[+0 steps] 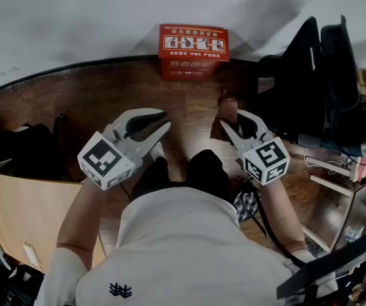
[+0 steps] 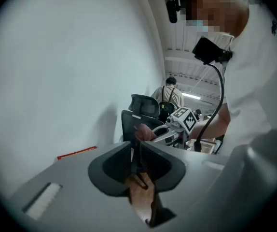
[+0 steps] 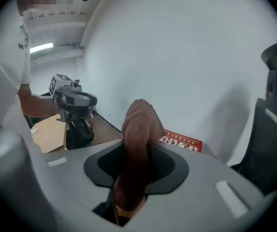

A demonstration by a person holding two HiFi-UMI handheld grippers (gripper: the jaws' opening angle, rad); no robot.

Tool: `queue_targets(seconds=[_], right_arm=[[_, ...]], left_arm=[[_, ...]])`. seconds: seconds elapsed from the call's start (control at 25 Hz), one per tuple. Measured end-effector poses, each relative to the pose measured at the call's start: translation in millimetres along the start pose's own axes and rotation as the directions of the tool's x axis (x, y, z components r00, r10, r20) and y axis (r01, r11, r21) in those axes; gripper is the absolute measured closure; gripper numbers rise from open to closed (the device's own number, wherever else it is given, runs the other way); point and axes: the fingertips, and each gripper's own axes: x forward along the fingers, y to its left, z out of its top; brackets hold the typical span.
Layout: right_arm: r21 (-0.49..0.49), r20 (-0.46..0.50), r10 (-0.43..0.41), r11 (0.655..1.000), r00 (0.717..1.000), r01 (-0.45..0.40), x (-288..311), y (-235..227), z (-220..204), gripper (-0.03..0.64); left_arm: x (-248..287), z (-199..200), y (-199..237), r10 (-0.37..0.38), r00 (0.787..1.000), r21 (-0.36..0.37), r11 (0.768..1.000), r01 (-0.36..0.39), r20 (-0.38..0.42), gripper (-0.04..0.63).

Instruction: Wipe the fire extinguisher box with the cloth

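Right gripper is clamped on a brown cloth. The cloth stands up out of the jaws in a rounded fold, with a short tail hanging below them. Left gripper carries nothing, its jaws drawn to a thin slit with only floor showing through. Both are held out in front of the person's torso, apart from each other. The fire extinguisher box, red with a white picture strip on its top, sits on the wooden floor hard against the white wall. It is well ahead of and below both grippers. A black chair stands off to its right. Cloth and box are not touching, so wiping looks not yet begun and the step in hand is the approach. To do it well, bring the right gripper down and forward so the rounded fold, not the hard jaws, meets the top panel first. Keep the grip firm, since the fold is bulky and could drag out under friction. Work in long strokes across the top, then the front face. The box looks light and may skid sideways along the wall, so the empty left gripper could steady a corner. Mind clearance to the chair on the right side.
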Motion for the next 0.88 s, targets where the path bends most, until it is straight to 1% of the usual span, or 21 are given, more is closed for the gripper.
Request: queue_targets(seconds=[0.2,0.28,0.4,0.48,0.56,0.6,0.76,0.88], right_arm=[[-0.022,-0.056,0.017,1.0,0.998,-0.018,98.1,-44.4,16.3,0.499],[-0.015,-0.075,0.046,0.999,0.996,-0.047,146.6,-65.3,20.6,0.499],[0.012,-0.093,0.094,0.996,0.991,-0.094,212.6,-82.4,25.1,0.499],[0.014,-0.109,0.116,0.993,0.987,-0.116,250.3,-93.7,27.4,0.499],[0.014,-0.126,0.126,0.992,0.984,-0.125,286.6,-109.8,26.5,0.499],[0.018,-0.135,0.128,0.992,0.983,-0.127,304.7,-118.1,24.2,0.499],[0.037,-0.181,0.12,0.993,0.976,-0.115,370.7,-150.2,7.3,0.499],[0.032,-0.216,0.113,0.994,0.97,-0.108,408.5,-165.9,-3.2,0.499]], left_arm=[[17.0,0.6,55.8,0.056,0.998,-0.032,0.998,-0.056,0.018,0.535],[36.2,-0.8,78.8,0.079,0.996,-0.054,0.996,-0.078,0.026,0.535],[63.0,-2.7,107.2,0.098,0.995,-0.054,0.994,-0.098,0.006,0.535],[79.4,0.2,120.8,0.109,0.994,-0.066,0.992,-0.108,0.009,0.535],[98.7,1.5,132.7,0.107,0.994,-0.094,0.99,-0.106,0.015,0.535],[109.2,-0.4,138.7,0.101,0.995,-0.105,0.989,-0.1,0.005,0.535],[152.4,-17.9,166.9,0.078,0.995,-0.127,0.988,-0.086,-0.064,0.535],[177.7,-23.8,187.8,0.067,0.996,-0.14,0.987,-0.076,-0.063,0.535]])
